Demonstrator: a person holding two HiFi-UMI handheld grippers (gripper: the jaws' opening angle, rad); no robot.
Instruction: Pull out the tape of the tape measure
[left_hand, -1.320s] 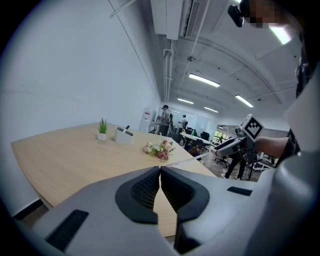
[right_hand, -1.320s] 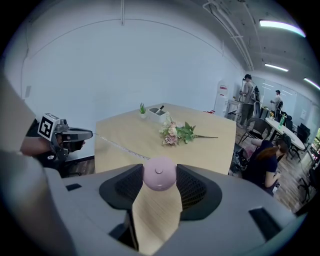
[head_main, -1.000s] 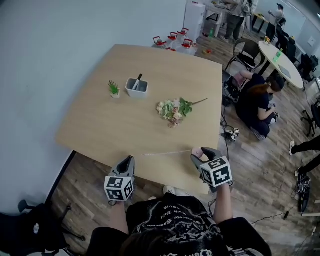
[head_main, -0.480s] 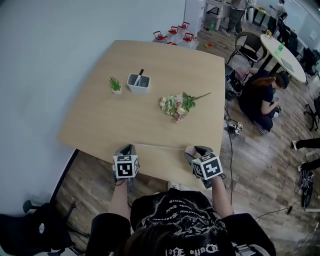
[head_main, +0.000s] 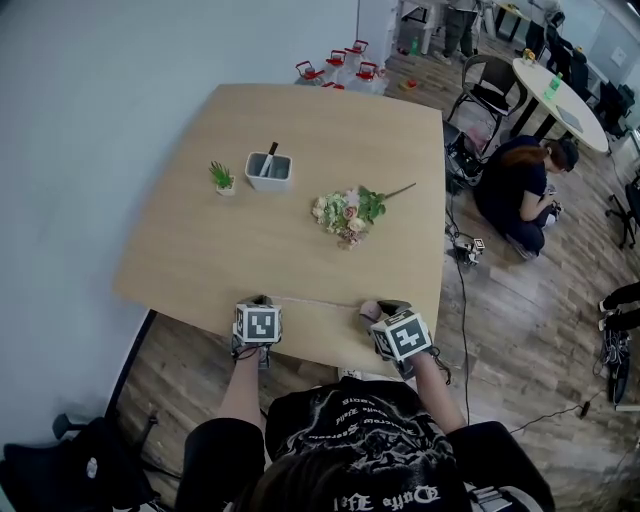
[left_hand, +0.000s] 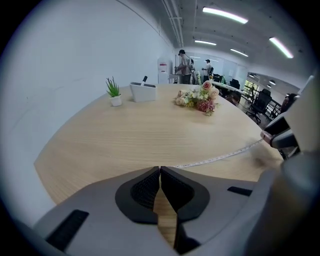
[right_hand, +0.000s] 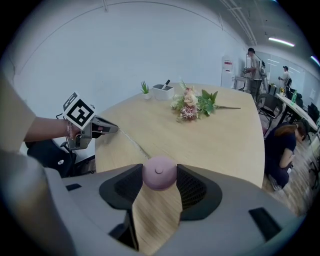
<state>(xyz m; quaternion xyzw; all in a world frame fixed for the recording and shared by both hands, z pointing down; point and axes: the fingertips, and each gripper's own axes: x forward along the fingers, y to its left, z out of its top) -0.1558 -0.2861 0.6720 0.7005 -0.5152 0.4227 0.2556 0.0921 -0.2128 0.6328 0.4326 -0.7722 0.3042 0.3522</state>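
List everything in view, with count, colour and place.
table: one, light wood, middle of the room
tape measure case: one, mauve and round, between the right tool's jaws
tape: one, pale, stretched along the table's near edge between the two tools
potted plant: one, green in a white pot, far left of the table
holder: one, grey-white, beside the plant
pen: one, dark, standing in the holder
bouquet: one, pink, cream and green, lying mid-table
red-handled containers: several, on the floor beyond the table
seated person: one, dark clothes, on the floor at right
left tool: one, grey, shut on the tape's end
right tool: one, grey, shut on the case
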